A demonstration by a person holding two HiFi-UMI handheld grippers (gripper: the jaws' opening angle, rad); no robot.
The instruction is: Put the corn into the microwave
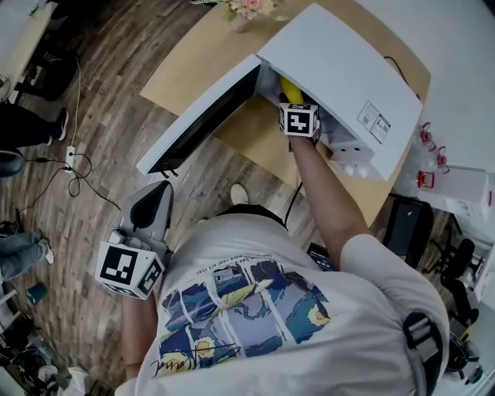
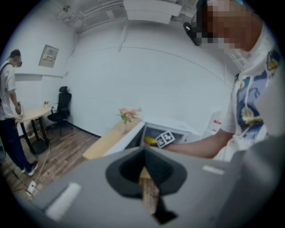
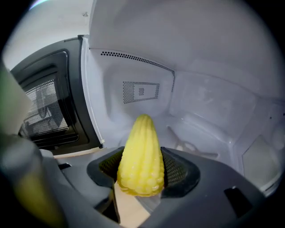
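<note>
A yellow corn cob [image 3: 140,156] stands clamped between the jaws of my right gripper [image 3: 141,171], its tip pointing into the white cavity of the microwave [image 3: 200,111]. From the head view, the right gripper [image 1: 292,99] reaches into the mouth of the white microwave [image 1: 348,69], with the corn [image 1: 289,90] showing just beyond its marker cube. The microwave door [image 1: 203,120] hangs open to the left. My left gripper [image 1: 148,210] is held low by the person's side, jaws shut with nothing between them; in its own view the left gripper [image 2: 144,171] points toward the table.
The microwave rests on a light wooden table [image 1: 193,66] with a vase of flowers [image 1: 246,11] at its far end. Wooden floor lies around it, with cables [image 1: 73,166] on the left. Another person [image 2: 9,111] stands at a desk far left.
</note>
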